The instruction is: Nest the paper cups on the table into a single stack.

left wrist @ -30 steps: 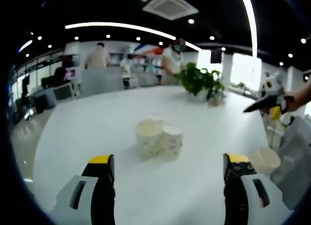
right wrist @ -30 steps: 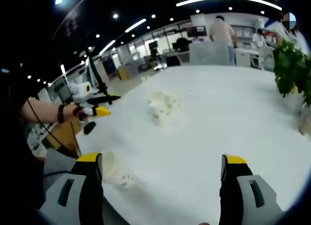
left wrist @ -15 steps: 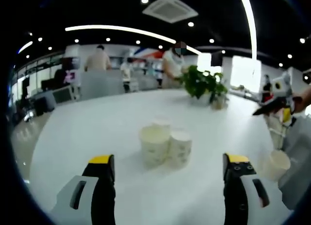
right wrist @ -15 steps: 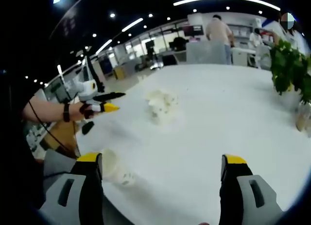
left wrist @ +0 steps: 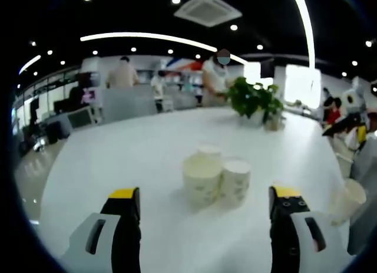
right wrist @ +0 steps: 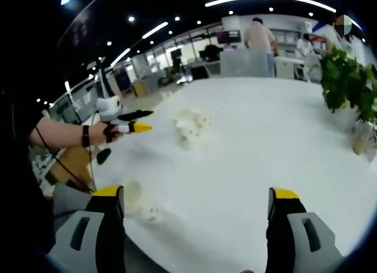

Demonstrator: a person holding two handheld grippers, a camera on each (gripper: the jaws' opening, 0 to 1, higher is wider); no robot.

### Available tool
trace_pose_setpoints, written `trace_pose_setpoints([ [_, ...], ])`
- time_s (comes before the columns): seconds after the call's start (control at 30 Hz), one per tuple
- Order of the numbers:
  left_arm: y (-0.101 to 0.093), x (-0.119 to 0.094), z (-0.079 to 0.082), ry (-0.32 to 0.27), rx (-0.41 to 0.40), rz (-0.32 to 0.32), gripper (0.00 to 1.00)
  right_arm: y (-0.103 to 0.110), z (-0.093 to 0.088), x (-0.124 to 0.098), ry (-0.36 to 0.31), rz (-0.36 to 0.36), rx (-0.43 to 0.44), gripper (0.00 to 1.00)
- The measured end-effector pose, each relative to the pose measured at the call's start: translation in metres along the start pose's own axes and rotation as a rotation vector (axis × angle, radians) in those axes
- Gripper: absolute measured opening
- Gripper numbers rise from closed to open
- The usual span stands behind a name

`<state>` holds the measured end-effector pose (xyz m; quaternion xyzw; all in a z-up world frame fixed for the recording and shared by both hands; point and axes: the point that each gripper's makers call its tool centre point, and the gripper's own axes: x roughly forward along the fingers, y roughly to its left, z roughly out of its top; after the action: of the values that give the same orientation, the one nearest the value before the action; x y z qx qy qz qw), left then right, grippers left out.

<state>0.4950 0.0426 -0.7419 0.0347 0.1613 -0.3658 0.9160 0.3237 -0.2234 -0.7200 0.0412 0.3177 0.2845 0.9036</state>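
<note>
Three white patterned paper cups (left wrist: 215, 177) stand upright close together in the middle of the white table (left wrist: 129, 161); the same cluster (right wrist: 189, 124) looks small and blurred in the right gripper view. A fourth cup (left wrist: 349, 194) sits near the table's right edge and appears as the cup (right wrist: 136, 201) beside my right gripper's left jaw. My left gripper (left wrist: 203, 223) is open, a short way in front of the cluster. My right gripper (right wrist: 197, 220) is open above bare table. The left gripper (right wrist: 134, 121) also shows held in a hand at the left.
A potted green plant (left wrist: 253, 99) and a small vase (right wrist: 360, 137) stand at the table's far side. People stand by desks in the background (left wrist: 122, 75). The table edge (right wrist: 100, 184) runs close to the lone cup.
The left gripper's view has shifted so the cup cluster sits nearer and further right. The right gripper's view barely moved; the hand with the left gripper in it reached slightly further over the table.
</note>
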Motion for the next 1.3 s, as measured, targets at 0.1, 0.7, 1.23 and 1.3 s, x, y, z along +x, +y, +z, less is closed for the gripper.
trace_pose_setpoints([
  [0.1,0.006,0.002,0.002,-0.007,0.034,0.023,0.91,0.000,-0.001,-0.001,-0.003,-0.004,0.006,1.00],
  [0.7,0.019,0.034,-0.005,0.025,0.051,0.008,0.88,-0.004,-0.005,-0.013,0.004,-0.021,0.015,1.00],
  [1.23,0.015,0.051,-0.008,0.020,0.101,0.010,0.84,0.001,-0.013,-0.026,0.018,-0.041,0.011,1.00],
  [1.3,0.015,0.053,-0.008,0.024,0.107,0.006,0.82,0.001,-0.015,-0.026,0.018,-0.044,0.020,0.99],
])
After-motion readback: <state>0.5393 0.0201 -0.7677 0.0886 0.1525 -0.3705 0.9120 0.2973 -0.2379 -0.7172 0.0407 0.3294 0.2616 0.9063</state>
